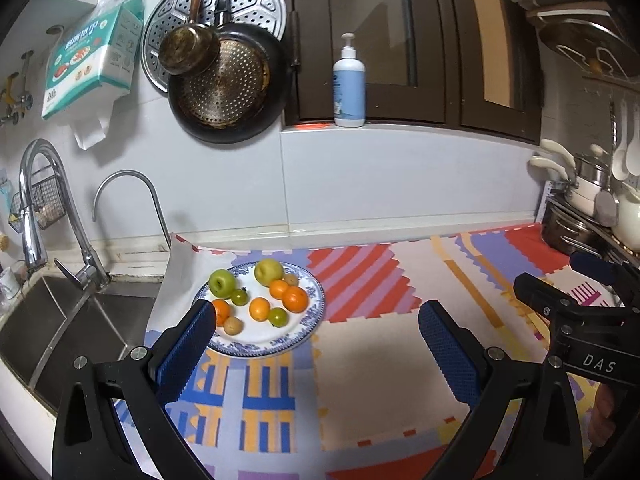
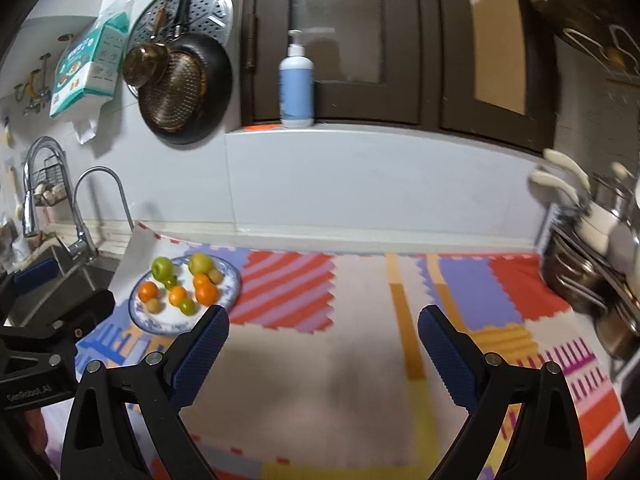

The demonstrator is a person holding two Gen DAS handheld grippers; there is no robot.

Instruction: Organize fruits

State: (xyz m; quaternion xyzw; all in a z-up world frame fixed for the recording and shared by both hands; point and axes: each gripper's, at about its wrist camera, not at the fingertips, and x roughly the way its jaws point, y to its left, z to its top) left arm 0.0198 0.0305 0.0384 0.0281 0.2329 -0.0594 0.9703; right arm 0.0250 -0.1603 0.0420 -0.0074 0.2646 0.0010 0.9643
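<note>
I read both grippers released, nothing between the pads. Left gripper (image 1: 316, 320): plate (image 1: 308, 322) of fruits (image 1: 260, 294) lies ahead, its edge behind the left pad. Right gripper (image 2: 323, 326): plate far left of jaws, image blurred.

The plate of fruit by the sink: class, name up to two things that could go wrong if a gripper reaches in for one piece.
1. The fruits lie packed together on the plate; closing on the orange may nudge the small green fruit beside it and set it rolling.
2. The plate sits near the sink, partly on a raised sheet; a push from the left gripper could shift it that way.
</note>
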